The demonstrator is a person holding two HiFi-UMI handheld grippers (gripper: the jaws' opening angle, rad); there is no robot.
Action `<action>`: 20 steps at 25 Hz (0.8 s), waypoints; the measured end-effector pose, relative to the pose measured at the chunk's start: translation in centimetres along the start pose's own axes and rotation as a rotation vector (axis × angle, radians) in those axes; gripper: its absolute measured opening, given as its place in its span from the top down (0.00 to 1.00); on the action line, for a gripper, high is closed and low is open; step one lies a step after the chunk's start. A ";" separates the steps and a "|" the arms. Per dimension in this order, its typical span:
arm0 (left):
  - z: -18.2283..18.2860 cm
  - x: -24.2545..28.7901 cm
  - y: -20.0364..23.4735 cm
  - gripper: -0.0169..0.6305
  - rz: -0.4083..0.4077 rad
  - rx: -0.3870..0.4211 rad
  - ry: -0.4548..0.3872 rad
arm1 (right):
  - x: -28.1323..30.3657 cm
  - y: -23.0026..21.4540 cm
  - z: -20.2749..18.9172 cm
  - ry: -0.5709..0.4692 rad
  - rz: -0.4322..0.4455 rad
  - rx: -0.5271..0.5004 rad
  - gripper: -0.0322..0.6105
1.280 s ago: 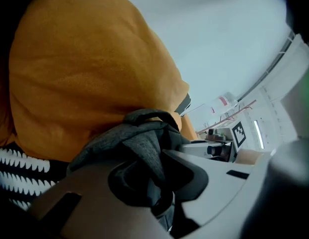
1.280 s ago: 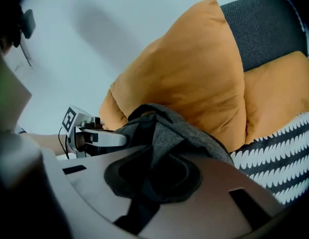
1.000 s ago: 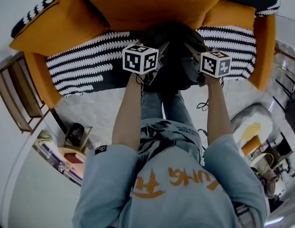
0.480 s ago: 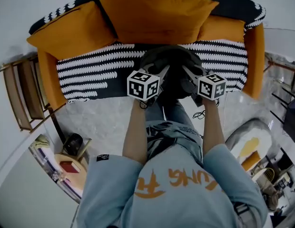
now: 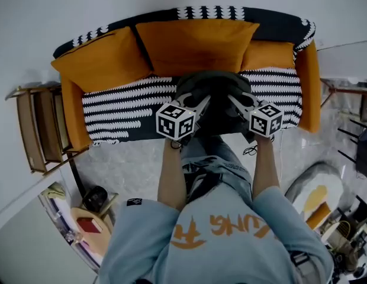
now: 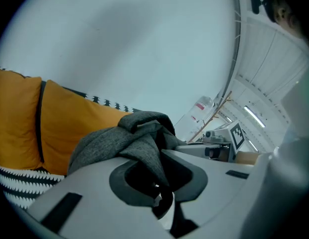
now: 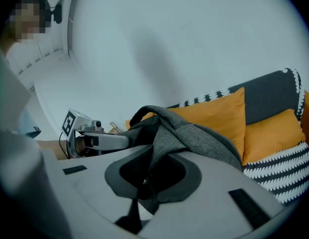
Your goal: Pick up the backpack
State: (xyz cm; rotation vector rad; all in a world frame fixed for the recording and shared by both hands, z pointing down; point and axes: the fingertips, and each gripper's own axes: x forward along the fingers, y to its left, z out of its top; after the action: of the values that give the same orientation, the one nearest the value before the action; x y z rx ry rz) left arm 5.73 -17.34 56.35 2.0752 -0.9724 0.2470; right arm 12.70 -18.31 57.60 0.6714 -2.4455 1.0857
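A dark grey backpack (image 5: pixel 214 93) hangs in front of the orange sofa (image 5: pixel 124 108), held from both sides. My left gripper (image 5: pixel 201 103) is shut on a fold of its grey fabric (image 6: pixel 139 146) near the top. My right gripper (image 5: pixel 235 102) is shut on another fold (image 7: pixel 179 136) on the opposite side. In the left gripper view the fabric bunches into the jaw notch, with the right gripper (image 6: pixel 222 141) beyond it. In the right gripper view the left gripper (image 7: pixel 89 136) shows past the backpack. The bag's lower part is hidden behind the marker cubes and my arms.
The sofa has orange cushions (image 5: pixel 195 43) and a black-and-white patterned cover. A wooden rack (image 5: pixel 38 129) stands at its left end. A small round table (image 5: pixel 89 220) sits at lower left, a cable (image 5: pixel 251 151) lies on the floor, and furniture crowds the right.
Both grippers have risen together with the backpack in them. In the head view the sofa has drawn away and more of the wall shows behind it.
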 end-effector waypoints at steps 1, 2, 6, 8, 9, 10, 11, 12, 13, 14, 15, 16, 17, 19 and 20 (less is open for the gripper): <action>0.7 -0.3 -0.4 0.88 -0.010 0.012 -0.011 | -0.3 0.3 0.7 -0.014 0.003 -0.009 0.90; 1.4 -0.5 -0.8 0.88 -0.019 0.024 -0.022 | -0.7 0.5 1.4 -0.027 0.007 -0.018 0.90; 4.4 -1.5 -2.0 0.88 -0.048 0.062 -0.067 | -1.9 1.6 4.5 -0.077 0.029 -0.054 0.90; 6.2 -2.4 -2.7 0.88 -0.059 0.080 -0.106 | -2.5 2.6 6.2 -0.109 0.041 -0.075 0.90; 7.2 -2.9 -3.0 0.88 -0.063 0.096 -0.129 | -2.7 3.1 7.3 -0.127 0.048 -0.097 0.90; 8.4 -3.5 -3.3 0.88 -0.065 0.118 -0.151 | -2.9 3.6 8.6 -0.144 0.054 -0.125 0.90; 9.6 -3.9 -3.6 0.88 -0.066 0.143 -0.170 | -3.1 4.1 9.9 -0.159 0.058 -0.157 0.90; 10.8 -4.4 -3.8 0.88 -0.065 0.169 -0.186 | -3.3 4.6 11.1 -0.172 0.060 -0.190 0.90; 11.9 -5.0 -4.0 0.88 -0.065 0.192 -0.201 | -3.5 5.2 12.2 -0.184 0.063 -0.221 0.90; 12.9 -5.6 -4.3 0.88 -0.070 0.210 -0.214 | -3.7 5.8 13.2 -0.196 0.067 -0.247 0.90; 13.7 -6.3 -4.6 0.88 -0.079 0.222 -0.228 | -3.9 6.5 14.0 -0.206 0.073 -0.271 0.90; 14.4 -6.9 -4.8 0.88 -0.090 0.230 -0.242 | -4.1 7.2 14.8 -0.214 0.078 -0.293 0.90; 15.2 -7.6 -5.0 0.88 -0.101 0.238 -0.256 | -4.3 7.8 15.6 -0.220 0.084 -0.316 0.90; 16.5 -8.9 -5.3 0.88 -0.119 0.263 -0.280 | -4.5 9.0 17.0 -0.225 0.096 -0.365 0.90; 17.1 -9.5 -5.5 0.88 -0.126 0.278 -0.288 | -4.6 9.6 17.7 -0.228 0.103 -0.391 0.90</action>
State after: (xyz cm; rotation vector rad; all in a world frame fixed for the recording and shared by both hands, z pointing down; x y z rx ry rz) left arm 0.57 -22.73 37.46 2.4663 -1.0165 0.0162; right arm 8.39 -24.93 38.51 0.5716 -2.8027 0.5582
